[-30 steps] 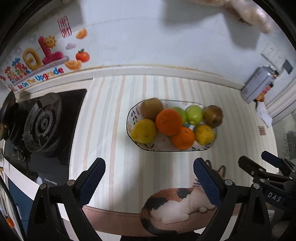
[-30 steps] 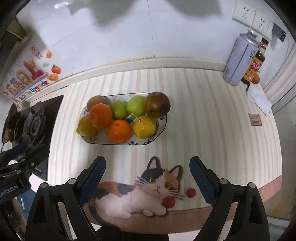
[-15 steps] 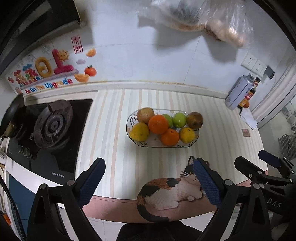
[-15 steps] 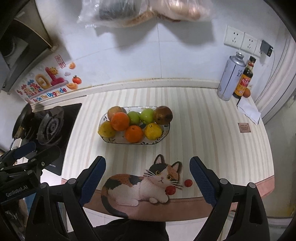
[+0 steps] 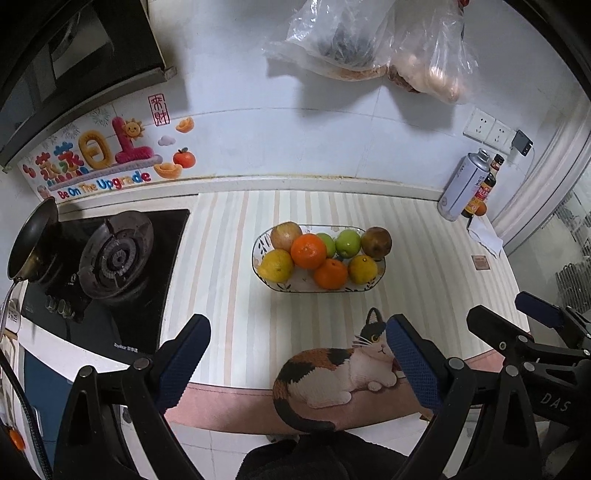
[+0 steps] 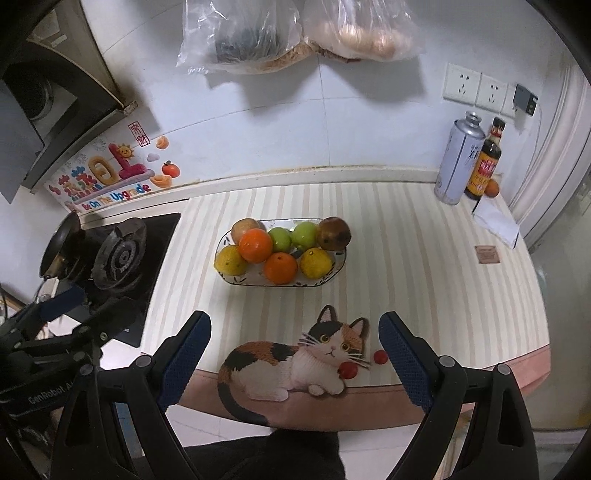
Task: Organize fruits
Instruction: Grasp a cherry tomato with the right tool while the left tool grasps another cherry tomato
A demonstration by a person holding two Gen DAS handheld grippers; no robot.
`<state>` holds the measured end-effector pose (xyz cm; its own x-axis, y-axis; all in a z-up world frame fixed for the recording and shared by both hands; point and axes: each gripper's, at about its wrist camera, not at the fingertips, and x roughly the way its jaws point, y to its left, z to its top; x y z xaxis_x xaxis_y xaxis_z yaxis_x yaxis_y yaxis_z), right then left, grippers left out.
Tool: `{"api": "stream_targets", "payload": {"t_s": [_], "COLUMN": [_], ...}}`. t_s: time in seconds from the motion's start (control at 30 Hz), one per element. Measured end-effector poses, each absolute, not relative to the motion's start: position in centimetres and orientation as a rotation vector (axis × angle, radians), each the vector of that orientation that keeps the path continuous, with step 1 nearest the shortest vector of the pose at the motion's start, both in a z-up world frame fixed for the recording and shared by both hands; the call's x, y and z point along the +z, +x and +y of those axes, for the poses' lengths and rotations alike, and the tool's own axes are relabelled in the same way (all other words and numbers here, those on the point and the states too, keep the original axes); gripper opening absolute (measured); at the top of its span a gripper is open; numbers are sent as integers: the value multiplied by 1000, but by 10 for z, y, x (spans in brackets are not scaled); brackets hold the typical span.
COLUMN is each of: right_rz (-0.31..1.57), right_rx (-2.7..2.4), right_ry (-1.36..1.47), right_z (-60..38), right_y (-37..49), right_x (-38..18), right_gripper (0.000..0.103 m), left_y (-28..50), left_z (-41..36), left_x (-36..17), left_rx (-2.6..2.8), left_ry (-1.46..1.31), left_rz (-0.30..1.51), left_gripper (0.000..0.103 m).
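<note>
An oval patterned dish (image 5: 308,288) (image 6: 255,281) on the striped counter holds several fruits: two oranges (image 5: 308,251) (image 6: 255,245), yellow lemons (image 5: 277,265) (image 6: 315,263), two green apples (image 5: 348,242) (image 6: 305,235) and brownish pears (image 5: 376,242) (image 6: 334,233). My left gripper (image 5: 297,360) is open and empty, held high and back from the counter's front edge. My right gripper (image 6: 293,354) is also open and empty, above the cat picture. The right gripper shows at the right edge of the left wrist view (image 5: 532,332).
A cat-shaped mat (image 6: 295,363) with two small red balls (image 6: 348,370) lies at the front edge. A gas stove (image 5: 114,254) and pan (image 5: 33,236) stand left. A spray can (image 6: 458,162) and sauce bottle (image 6: 485,162) stand back right. Plastic bags (image 6: 288,33) hang on the wall.
Both grippers have pulled up and back from the dish, so the counter looks smaller and the wall and hanging bags have come into view. The fruits have not moved.
</note>
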<state>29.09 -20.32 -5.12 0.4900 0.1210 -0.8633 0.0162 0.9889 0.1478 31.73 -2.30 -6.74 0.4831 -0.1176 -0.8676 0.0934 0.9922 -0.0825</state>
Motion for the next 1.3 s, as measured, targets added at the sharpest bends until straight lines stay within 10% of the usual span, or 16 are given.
{"api": "stream_targets", "payload": {"t_s": [0.47, 0.97, 1.3], "right_rz": [1285, 1365, 1284], "right_rx": [-89, -117, -199], "right_ry": [348, 462, 547], "right_z": [-296, -335, -383], "right_y": [320, 322, 288], "right_x": [-202, -338, -310], "right_gripper": [94, 31, 28], "left_y": [359, 379, 357], "left_z": [-72, -176, -222], "left_x": [-148, -294, -310], "left_rx": [-105, -172, -366], "left_ry": [127, 457, 416], "left_rz": [1182, 1423, 1519], "left_gripper": [101, 101, 101]}}
